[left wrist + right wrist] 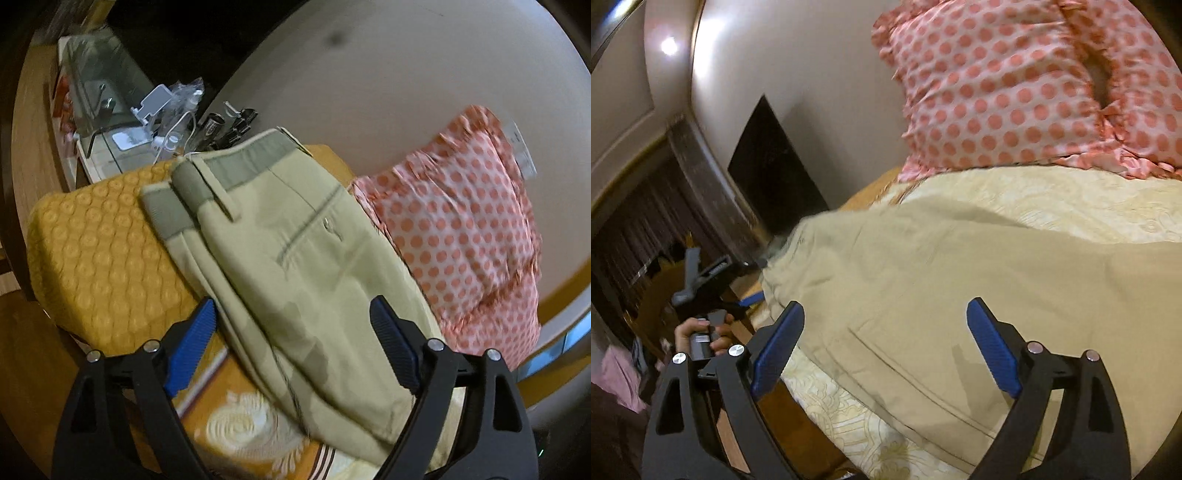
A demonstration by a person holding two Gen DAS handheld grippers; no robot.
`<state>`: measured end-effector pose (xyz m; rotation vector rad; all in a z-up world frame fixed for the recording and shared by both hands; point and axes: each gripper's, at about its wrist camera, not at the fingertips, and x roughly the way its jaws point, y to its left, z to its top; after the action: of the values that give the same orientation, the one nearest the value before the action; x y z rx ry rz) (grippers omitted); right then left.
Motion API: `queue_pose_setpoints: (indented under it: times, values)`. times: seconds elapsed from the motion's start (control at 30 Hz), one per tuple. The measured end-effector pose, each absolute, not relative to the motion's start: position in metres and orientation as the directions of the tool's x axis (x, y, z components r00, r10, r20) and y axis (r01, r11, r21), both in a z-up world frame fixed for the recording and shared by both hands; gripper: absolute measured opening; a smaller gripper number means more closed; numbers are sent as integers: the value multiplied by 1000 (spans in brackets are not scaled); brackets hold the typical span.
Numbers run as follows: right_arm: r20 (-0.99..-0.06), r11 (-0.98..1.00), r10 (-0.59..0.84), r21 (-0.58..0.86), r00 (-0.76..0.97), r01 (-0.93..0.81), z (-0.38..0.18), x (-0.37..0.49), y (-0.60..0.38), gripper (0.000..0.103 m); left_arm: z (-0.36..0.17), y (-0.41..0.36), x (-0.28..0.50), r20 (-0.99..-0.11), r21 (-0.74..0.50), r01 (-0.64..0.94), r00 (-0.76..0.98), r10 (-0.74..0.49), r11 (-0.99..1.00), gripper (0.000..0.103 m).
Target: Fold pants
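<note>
A: What is seen from the left wrist?
B: The pants (295,258) are laid folded on the bed, between a yellow cushion (99,251) and a dotted pillow (461,229). The left gripper (293,343) is held above them, jaws wide, nothing gripped.

A: And from the right wrist?
B: The pants (960,280) are spread below the right gripper (886,347), jaws wide and empty. The pillow (1015,85) is seen behind.

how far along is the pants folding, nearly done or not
Partly done, it seems. The pants already lie on the bed doubled lengthwise, legs stacked, the waistband toward the yellow pillow. Nothing is in hand: the left gripper and right gripper are both open above the cloth. Left: the crosswise fold, since the legs look full length.
</note>
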<state>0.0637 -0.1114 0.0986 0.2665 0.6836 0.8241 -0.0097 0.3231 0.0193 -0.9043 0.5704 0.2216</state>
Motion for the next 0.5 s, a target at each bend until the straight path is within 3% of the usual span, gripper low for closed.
queue_pose_setpoints:
  times: [0.1,0.17,0.2,0.23,0.33,0.5]
  values:
    - [-422,649,761,496,493,-578,101,64,-119,94,23,332,0,-583,-669,-465,812,-21,580,80]
    - [-412,646,763,503,498,-574,103,67,-122,94,20,334,4,-614,-654,-509,790,2,559,50]
    - [-408,644,764,506,500,-573,102,66,-125,94,19,335,7,-630,-638,-524,777,10,564,17]
    - [-403,644,765,511,503,-570,100,64,-131,94,19,334,9,-639,-613,-530,769,26,586,11]
    - [-399,657,752,520,525,-545,98,66,-149,94,41,320,14,-638,-526,-506,767,77,684,7]
    - [-350,693,699,547,624,-470,102,71,-197,96,127,243,35,-489,-371,-277,870,67,886,6]
